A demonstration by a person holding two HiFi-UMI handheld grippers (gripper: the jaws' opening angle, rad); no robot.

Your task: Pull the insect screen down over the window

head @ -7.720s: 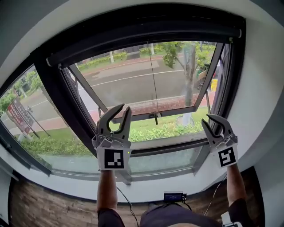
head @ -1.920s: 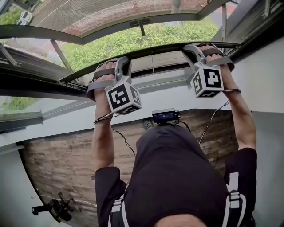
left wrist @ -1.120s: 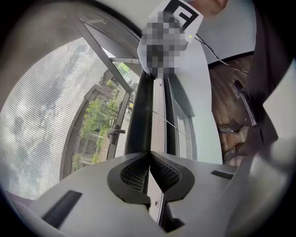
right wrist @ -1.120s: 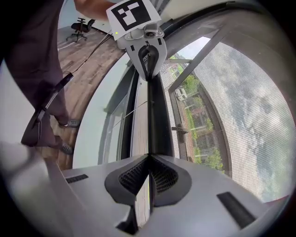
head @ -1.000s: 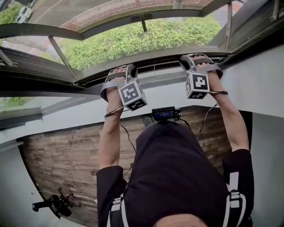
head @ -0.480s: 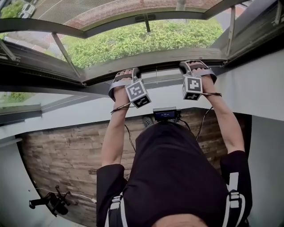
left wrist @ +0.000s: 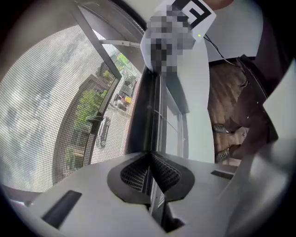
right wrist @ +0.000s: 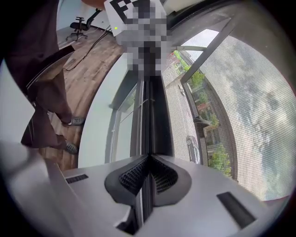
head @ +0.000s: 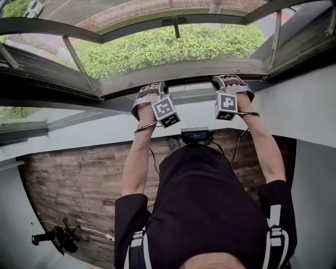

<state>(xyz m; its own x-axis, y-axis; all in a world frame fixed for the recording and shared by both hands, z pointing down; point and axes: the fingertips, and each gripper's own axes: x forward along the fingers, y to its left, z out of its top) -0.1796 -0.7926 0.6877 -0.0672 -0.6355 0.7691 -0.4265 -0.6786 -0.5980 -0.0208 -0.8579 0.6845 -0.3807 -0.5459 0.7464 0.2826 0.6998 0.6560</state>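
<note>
The insect screen's mesh spans the window, and its dark bottom bar lies low, just above the white sill. My left gripper is shut on the bar left of its middle. My right gripper grips it further right. In the left gripper view the pads of the gripper meet on a thin edge of the bar, with mesh to the left. The right gripper view shows that gripper pinched on the bar, mesh to its right.
Beyond the mesh, the outer sash with its handle stands tilted open over green shrubs. A wood-plank floor lies below the sill. An office chair lies at the lower left. A small device with a lit display and cables hangs at the person's waist.
Both grippers were open below the rolled-up screen; now they are shut on its bottom bar. Over the last second they carried it further down toward the sill.
</note>
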